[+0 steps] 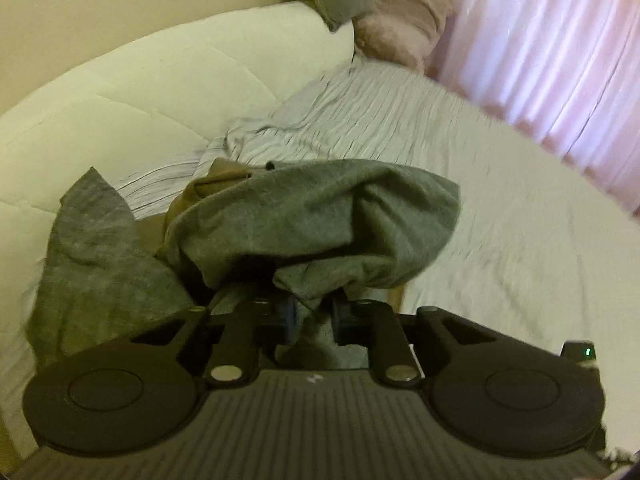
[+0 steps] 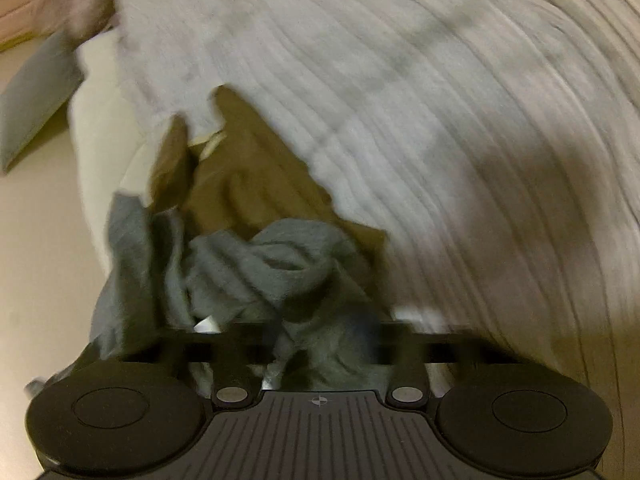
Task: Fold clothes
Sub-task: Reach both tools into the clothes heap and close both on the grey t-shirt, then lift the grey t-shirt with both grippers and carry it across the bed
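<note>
Left gripper (image 1: 314, 314): we see it clamped on the grey garment (image 1: 312, 216).
Right gripper (image 2: 320, 344): we see it pinching the same garment.

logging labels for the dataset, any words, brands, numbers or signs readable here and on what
No readable text in either view.
Grey garment: a small white tag peeks out in the right wrist view, too blurred to read.
Right gripper body: a small crosshair mark, no letters.
Left gripper body: a tiny pale mark, too small to read.
</note>
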